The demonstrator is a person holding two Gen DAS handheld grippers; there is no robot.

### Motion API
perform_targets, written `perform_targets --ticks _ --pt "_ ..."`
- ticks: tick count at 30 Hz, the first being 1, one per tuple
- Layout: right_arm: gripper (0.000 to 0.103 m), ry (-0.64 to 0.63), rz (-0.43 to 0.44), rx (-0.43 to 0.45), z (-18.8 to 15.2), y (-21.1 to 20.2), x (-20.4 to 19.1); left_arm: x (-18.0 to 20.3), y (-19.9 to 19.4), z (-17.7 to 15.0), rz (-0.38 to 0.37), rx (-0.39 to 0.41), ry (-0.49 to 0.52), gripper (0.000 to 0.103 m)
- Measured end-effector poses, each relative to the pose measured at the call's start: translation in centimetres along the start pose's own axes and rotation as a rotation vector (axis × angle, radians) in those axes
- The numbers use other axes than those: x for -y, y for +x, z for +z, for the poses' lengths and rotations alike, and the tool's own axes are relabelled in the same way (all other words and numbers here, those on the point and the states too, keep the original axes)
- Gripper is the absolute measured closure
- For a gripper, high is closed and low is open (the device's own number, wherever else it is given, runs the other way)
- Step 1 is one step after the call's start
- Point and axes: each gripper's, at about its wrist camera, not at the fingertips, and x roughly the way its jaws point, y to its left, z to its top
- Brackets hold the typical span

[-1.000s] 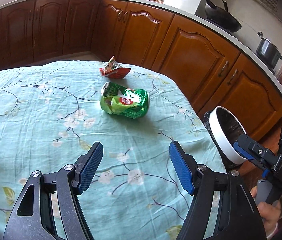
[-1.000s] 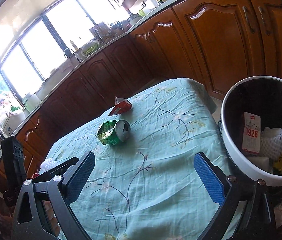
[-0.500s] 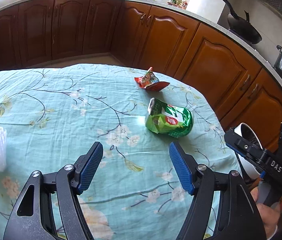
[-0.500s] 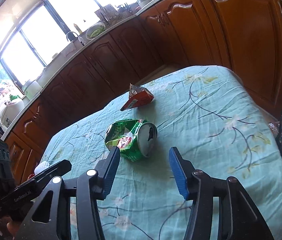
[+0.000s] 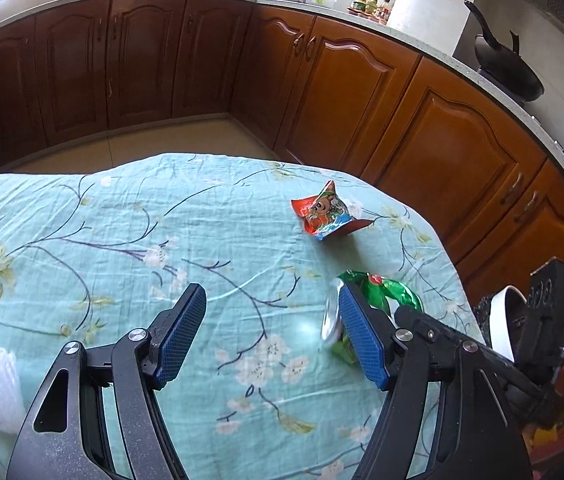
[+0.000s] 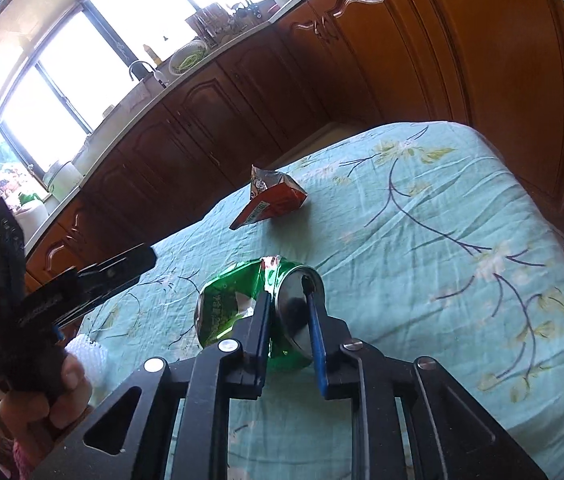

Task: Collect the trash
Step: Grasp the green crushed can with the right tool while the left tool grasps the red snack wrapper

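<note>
Right wrist view, low centre: the right gripper has its blue pads pinched around the lid end of the crushed green can lying on the floral tablecloth — the pick-up step, I judge, which next calls for lifting it clear. Left wrist view shows the left gripper spread wide and empty, the red snack wrapper in mid-frame — brown kitchen cabinets fill the upper frame.

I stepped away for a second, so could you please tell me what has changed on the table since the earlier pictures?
The right hand-held gripper moved in from the bin toward the crushed green can and closed its fingers on the can's end. The left hand-held gripper swung leftward, still open and empty. The red wrapper and the can stayed put on the tablecloth.
</note>
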Motion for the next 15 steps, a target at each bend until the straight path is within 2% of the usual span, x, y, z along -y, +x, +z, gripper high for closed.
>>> perform_targets --ticks 7,10,12,15 --pt "0.085 0.023 -0.014 0.027 -2.4 -5.8 2.9 3.6 4.2 2.4 -0.031 -0.032 0.051 0.033" --pt "0.085 0.055 -0.018 0.019 -3.2 -6.8 4.2 5.1 6.2 3.2 -0.031 -0.042 0.067 0.031" --pt "0.085 0.072 -0.018 0.015 -3.5 -7.1 4.8 5.9 7.5 3.8 -0.033 -0.037 0.066 0.026" --pt "0.085 0.082 -0.013 0.015 -3.7 -7.5 5.3 6.7 9.3 4.8 -0.006 -0.023 0.073 0.024"
